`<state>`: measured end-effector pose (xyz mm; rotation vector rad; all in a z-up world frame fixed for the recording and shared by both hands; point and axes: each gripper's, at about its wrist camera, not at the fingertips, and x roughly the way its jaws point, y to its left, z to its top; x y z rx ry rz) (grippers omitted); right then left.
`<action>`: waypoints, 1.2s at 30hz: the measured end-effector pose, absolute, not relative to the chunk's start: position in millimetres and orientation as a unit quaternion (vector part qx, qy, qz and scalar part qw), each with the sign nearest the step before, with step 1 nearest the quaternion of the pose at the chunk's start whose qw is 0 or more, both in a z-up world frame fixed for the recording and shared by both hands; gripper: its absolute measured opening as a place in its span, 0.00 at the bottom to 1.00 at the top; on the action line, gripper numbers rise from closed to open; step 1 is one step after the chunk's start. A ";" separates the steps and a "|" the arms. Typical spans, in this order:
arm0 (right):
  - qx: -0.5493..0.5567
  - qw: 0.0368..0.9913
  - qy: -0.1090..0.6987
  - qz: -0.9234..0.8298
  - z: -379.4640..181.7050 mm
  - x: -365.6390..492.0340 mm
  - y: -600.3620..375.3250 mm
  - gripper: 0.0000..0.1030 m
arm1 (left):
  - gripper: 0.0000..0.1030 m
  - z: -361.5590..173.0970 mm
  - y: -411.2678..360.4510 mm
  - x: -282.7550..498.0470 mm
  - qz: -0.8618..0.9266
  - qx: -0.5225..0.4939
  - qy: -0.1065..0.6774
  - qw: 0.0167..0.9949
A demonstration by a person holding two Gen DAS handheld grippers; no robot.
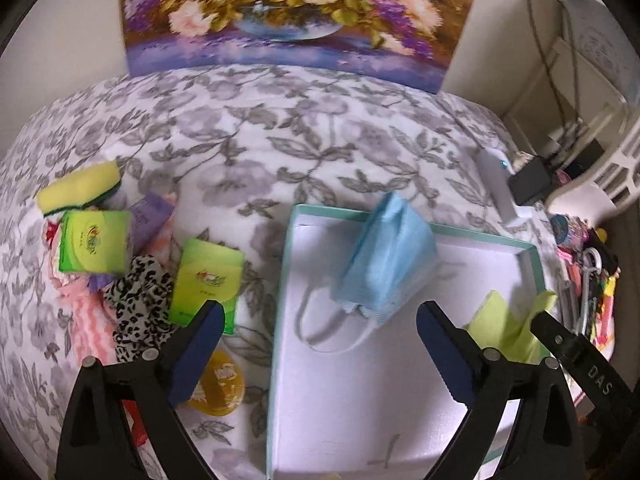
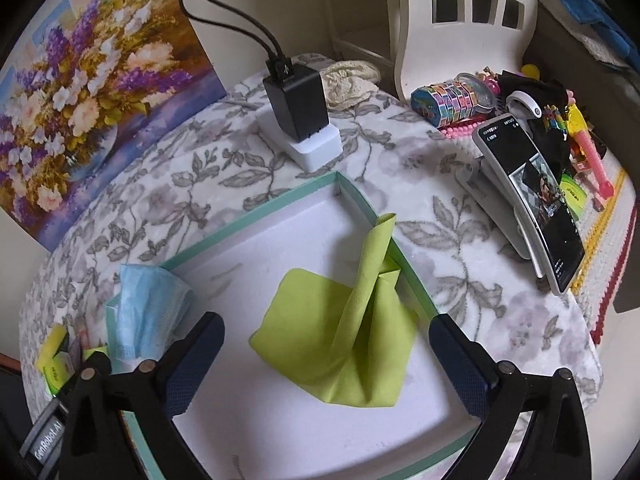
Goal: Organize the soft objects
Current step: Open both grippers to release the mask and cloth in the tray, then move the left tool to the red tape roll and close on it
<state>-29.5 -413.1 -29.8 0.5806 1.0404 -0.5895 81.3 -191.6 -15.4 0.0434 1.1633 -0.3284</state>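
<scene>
A shallow white box with a teal rim (image 1: 280, 280) (image 2: 280, 200) lies on the floral cloth. A blue face mask (image 1: 384, 256) (image 2: 140, 304) stands crumpled at the box's far left edge. A lime green cloth (image 2: 340, 340) (image 1: 504, 328) lies rumpled inside the box at its right side. My left gripper (image 1: 320, 332) is open and empty, just in front of the mask. My right gripper (image 2: 326, 344) is open, its jaws either side of the green cloth, not touching it. Left of the box lies a pile: yellow sponge (image 1: 80, 188), green tissue packs (image 1: 96, 246), leopard-print fabric (image 1: 138, 300), pink fabric (image 1: 88, 312).
A flower painting (image 1: 296, 12) leans on the wall behind. A white power strip with black charger (image 2: 300, 120) sits behind the box. A phone on a stand (image 2: 532, 200) and toys (image 2: 452, 100) stand right. A yellow round tin (image 1: 220, 384) lies near the left fingers.
</scene>
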 end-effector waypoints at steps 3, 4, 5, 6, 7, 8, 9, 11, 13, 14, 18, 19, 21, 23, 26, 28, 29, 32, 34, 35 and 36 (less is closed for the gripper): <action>0.264 0.785 0.489 -0.273 -32.0 -28.1 -410.9 1.00 | 0.94 -19.9 -183.3 84.7 -0.134 0.014 0.549 0.825; 0.261 0.786 0.491 -0.272 -32.0 -27.5 -409.5 1.00 | 0.94 -21.0 -179.5 86.1 -0.128 0.009 0.550 0.825; 0.258 0.787 0.492 -0.271 -31.8 -26.9 -408.3 1.00 | 0.94 -21.4 -175.3 87.5 -0.123 0.004 0.551 0.825; 0.252 0.787 0.494 -0.270 -31.3 -26.0 -406.2 1.00 | 0.94 -21.2 -171.7 88.6 -0.119 -0.001 0.552 0.825; 0.248 0.788 0.495 -0.269 -30.8 -25.5 -404.6 1.00 | 0.94 -20.8 -167.3 89.9 -0.115 -0.005 0.552 0.826; 0.242 0.788 0.498 -0.269 -30.1 -24.9 -401.9 1.00 | 0.94 -20.1 -162.6 90.9 -0.109 -0.008 0.552 0.827; 0.238 0.789 0.499 -0.269 -29.8 -24.5 -400.1 1.00 | 0.94 -19.3 -158.9 91.1 -0.104 -0.009 0.552 0.827; 0.233 0.791 0.502 -0.260 -27.6 -23.4 -391.8 1.00 | 0.94 -17.9 -148.7 92.8 -0.085 -0.008 0.551 0.830; 0.230 0.794 0.505 -0.248 -25.8 -22.1 -382.0 1.00 | 0.94 -16.4 -136.7 94.5 -0.064 -0.006 0.553 0.831; 0.225 0.796 0.508 -0.241 -24.6 -21.1 -375.1 1.00 | 0.94 -15.4 -131.5 95.1 -0.057 -0.005 0.555 0.830; 0.209 0.805 0.512 -0.215 -17.2 -18.2 -348.6 1.00 | 0.94 -10.8 -104.4 94.2 -0.027 -0.008 0.571 0.820; 0.211 0.806 0.513 -0.206 -16.1 -18.0 -343.3 1.00 | 0.94 -10.4 -97.2 92.4 -0.021 -0.013 0.576 0.817; 0.230 0.804 0.517 -0.183 -15.6 -18.3 -333.3 1.00 | 0.94 -9.1 -84.4 89.8 -0.014 -0.023 0.583 0.812; 0.239 0.800 0.524 -0.170 -16.3 -18.3 -322.8 1.00 | 0.94 -4.4 -71.0 86.9 -0.006 -0.024 0.582 0.813; 0.211 0.802 0.533 -0.165 -14.5 -15.6 -303.3 1.00 | 0.94 4.3 -60.0 84.2 -0.002 -0.016 0.573 0.819; 0.194 0.807 0.536 -0.155 -10.7 -12.3 -287.7 1.00 | 0.94 9.1 -50.2 82.4 0.000 -0.018 0.570 0.821; 0.193 0.808 0.537 -0.148 -9.1 -11.3 -282.2 1.00 | 0.94 10.3 -44.9 81.6 0.000 -0.024 0.570 0.821; 0.195 0.811 0.539 -0.118 -5.2 -7.9 -263.6 1.00 | 0.94 13.0 -26.7 80.1 0.003 -0.047 0.572 0.819; 0.189 0.813 0.542 -0.102 -3.4 -4.4 -249.0 1.00 | 0.94 13.6 -14.6 79.6 0.011 -0.057 0.571 0.819; 0.185 0.813 0.544 -0.095 -2.9 -2.4 -241.8 1.00 | 0.94 14.2 -7.2 78.8 0.016 -0.065 0.570 0.819; 0.182 0.813 0.545 -0.092 -2.9 -0.8 -237.4 1.00 | 0.94 14.2 -1.3 78.8 0.020 -0.072 0.570 0.818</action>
